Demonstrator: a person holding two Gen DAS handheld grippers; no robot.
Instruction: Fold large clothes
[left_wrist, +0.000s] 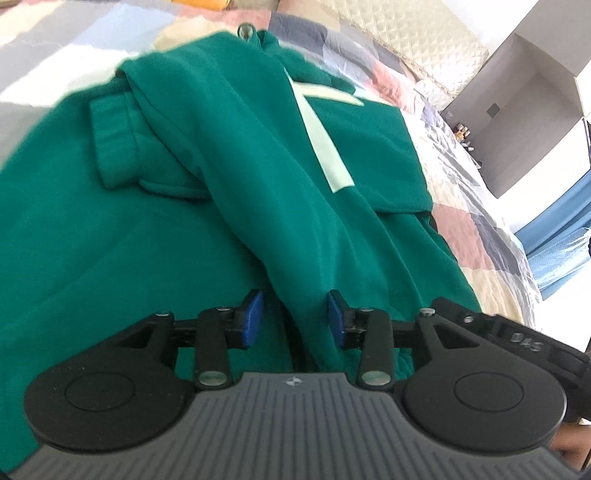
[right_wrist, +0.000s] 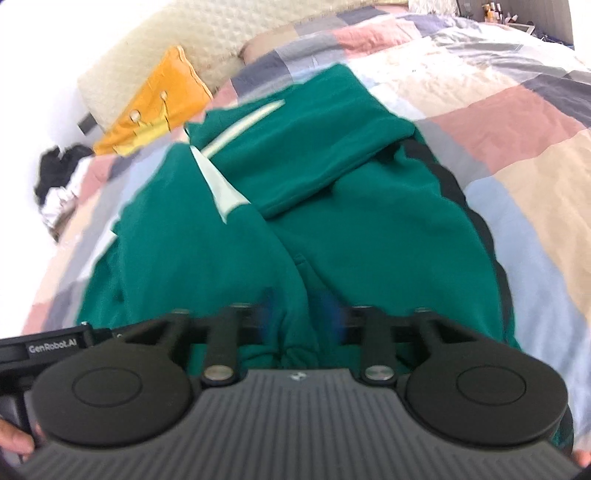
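Note:
A large green sweatshirt (left_wrist: 207, 155) with pale mint stripes lies partly folded on the bed, its sleeves laid over the body. It also shows in the right wrist view (right_wrist: 332, 206). My left gripper (left_wrist: 295, 317) has its blue pads apart, with a raised fold of green cloth between them; the pads do not look pressed on it. My right gripper (right_wrist: 303, 317) is blurred, its blue pads either side of a ridge of green cloth; I cannot tell whether they pinch it.
The sweatshirt rests on a patchwork quilt (right_wrist: 498, 122) of pink, beige, blue and grey squares. An orange cushion (right_wrist: 155, 103) and a cream quilted headboard (right_wrist: 177, 40) are at the far left. Dark and white clothes (right_wrist: 59, 184) lie by the bed's left edge. A white cabinet (left_wrist: 532, 110) stands beyond the bed.

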